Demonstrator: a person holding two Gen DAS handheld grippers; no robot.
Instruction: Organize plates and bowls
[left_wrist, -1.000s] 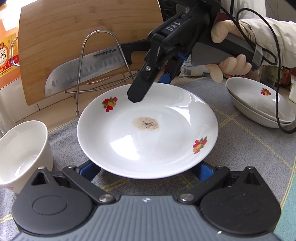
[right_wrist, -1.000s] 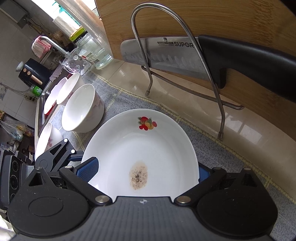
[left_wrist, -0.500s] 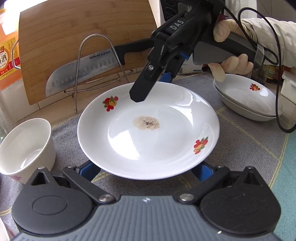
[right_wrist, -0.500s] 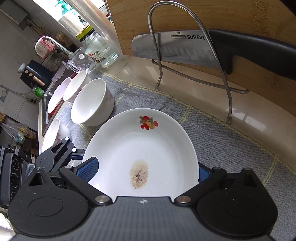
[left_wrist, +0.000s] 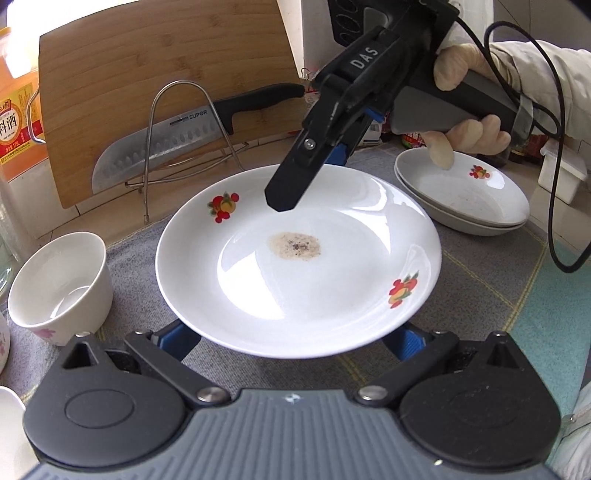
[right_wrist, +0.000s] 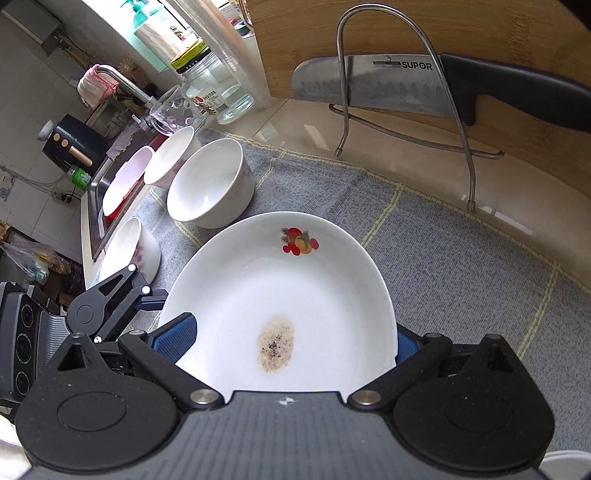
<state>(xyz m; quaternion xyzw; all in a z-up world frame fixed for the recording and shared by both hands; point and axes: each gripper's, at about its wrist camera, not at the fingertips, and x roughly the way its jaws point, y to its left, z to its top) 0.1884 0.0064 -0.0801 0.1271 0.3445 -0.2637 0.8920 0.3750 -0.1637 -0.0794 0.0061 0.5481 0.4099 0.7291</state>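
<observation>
1. Round white plate with fruit decals (left_wrist: 299, 273) sits above grey cloth-covered table (left_wrist: 480, 280), between both tongs.
2. Right tongs (left_wrist: 295, 192) grip its far rim; left tongs (left_wrist: 291, 338) open under near rim.
3. Keep level; land on stacked white plates (left_wrist: 461, 195).

Your white plate (left_wrist: 295, 280) with the fruit prints rides level above the grey mat, a brown peppery stain at its centre. Two matching plates (left_wrist: 465, 195) sit stacked off to the right, and white bowls (right_wrist: 210, 184) cluster upright on the left by the sink.
</observation>
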